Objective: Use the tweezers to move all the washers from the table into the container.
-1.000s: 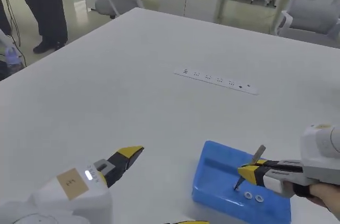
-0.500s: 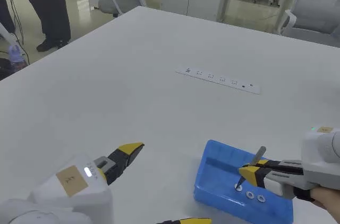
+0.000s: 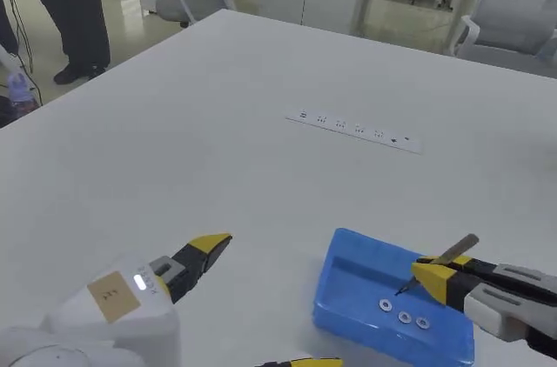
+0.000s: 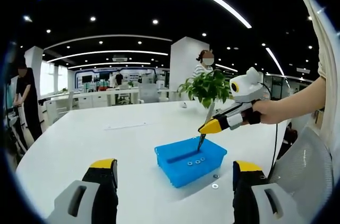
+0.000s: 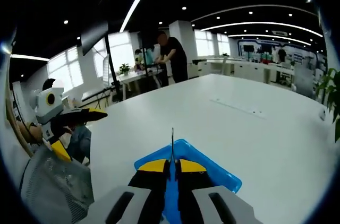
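Wide apart and holding nothing: left tongs [image 4: 175,166], over the white table [image 3: 261,123]. Squeezed tight on the tweezers [image 3: 457,250]: right tongs [image 3: 431,273], with the tweezer tip over the blue box [image 3: 357,276]. Inside the box, three washers [image 3: 403,316]. Two more washers [image 4: 214,186] on the table, just beside the box.

Bright even overhead light, fisheye-warped edges

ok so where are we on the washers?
Done: three washers lie in the blue container. In hand: the right gripper clamps the tweezers, tips above the container, apparently empty. Left: two washers on the table beside the container.
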The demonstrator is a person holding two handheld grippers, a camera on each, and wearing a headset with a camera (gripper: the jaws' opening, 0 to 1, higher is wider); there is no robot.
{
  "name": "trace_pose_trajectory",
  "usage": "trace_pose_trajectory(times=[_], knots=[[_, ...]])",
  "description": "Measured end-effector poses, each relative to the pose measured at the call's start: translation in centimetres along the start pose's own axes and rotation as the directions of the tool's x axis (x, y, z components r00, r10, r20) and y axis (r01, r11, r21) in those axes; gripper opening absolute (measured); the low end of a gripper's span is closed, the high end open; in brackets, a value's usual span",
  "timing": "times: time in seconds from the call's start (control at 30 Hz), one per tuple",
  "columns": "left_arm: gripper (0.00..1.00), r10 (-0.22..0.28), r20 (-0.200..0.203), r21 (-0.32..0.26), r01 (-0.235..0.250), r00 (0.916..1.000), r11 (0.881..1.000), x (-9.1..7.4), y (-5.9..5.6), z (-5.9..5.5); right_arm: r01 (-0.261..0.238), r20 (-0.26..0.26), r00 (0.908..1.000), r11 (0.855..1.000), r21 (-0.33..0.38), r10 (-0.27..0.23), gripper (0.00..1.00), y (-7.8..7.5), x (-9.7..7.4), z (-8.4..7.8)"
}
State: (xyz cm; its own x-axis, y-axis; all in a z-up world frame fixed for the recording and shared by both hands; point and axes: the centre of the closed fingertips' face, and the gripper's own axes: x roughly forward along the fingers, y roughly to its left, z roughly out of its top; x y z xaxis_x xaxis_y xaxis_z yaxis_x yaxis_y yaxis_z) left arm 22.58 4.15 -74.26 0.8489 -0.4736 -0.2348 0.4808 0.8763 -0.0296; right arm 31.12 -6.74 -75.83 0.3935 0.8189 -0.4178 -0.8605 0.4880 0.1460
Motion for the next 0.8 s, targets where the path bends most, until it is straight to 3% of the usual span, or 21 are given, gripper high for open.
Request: trace_pose_trajectory(times=[0.13, 0.47, 0.53, 0.8], knots=[[0.92, -0.003, -0.003, 0.004, 0.004, 1.0, 1.0, 0.0, -0.1, 0.0, 0.022, 0.019, 0.9996, 1.0, 0.011, -0.023, 0.03, 0.1, -1.3, -0.3], [0.94, -0.015, -0.017, 0.0, 0.015, 0.9998, 1.0, 0.1, -0.2, -0.3, 0.072, 0.057, 0.9951, 0.987, 0.147, -0.081, 0.03, 0.9, -3.6, -2.6], [0.94, -0.018, -0.018, 0.001, 0.018, 0.9997, 1.0, 0.2, -0.3, -0.4, 0.071, 0.064, 0.9944, 0.982, 0.177, -0.084, 0.03, 1.2, -3.8, -2.9], [0.95, -0.029, -0.023, 0.002, 0.029, 0.9993, 1.0, 0.3, -0.5, -0.5, 0.062, 0.032, 0.9971, 0.982, 0.176, -0.069, 0.03, 2.4, -3.2, -4.3]])
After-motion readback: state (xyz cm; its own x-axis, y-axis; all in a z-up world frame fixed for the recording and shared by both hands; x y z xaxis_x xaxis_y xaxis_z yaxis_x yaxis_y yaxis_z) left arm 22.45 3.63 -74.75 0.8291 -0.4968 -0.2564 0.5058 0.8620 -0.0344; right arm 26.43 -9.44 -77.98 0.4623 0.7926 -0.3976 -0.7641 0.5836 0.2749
